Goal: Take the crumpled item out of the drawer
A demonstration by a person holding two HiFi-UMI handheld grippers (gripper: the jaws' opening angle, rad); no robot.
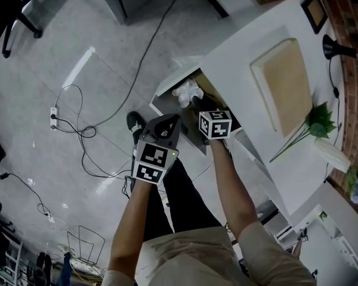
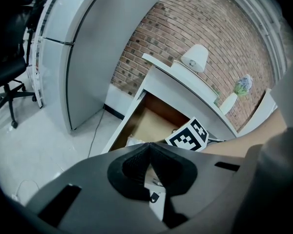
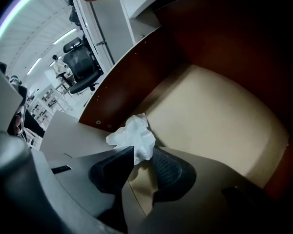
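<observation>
Right hand-held gripper [image 3: 141, 153] pinches crumpled paper [image 3: 134, 136] by its lower tip only (drawer [image 3: 219, 116] floor just beneath). Thin hold: may slip free on lifting.

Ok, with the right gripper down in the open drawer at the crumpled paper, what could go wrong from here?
1. The right gripper pinches only the lower tip of the crumpled paper. Most of the wad sits beyond the jaws, so it may slip out or tear on lifting.
2. The paper lies close to the drawer's side wall, so the nearer jaw could catch that wall coming out.
</observation>
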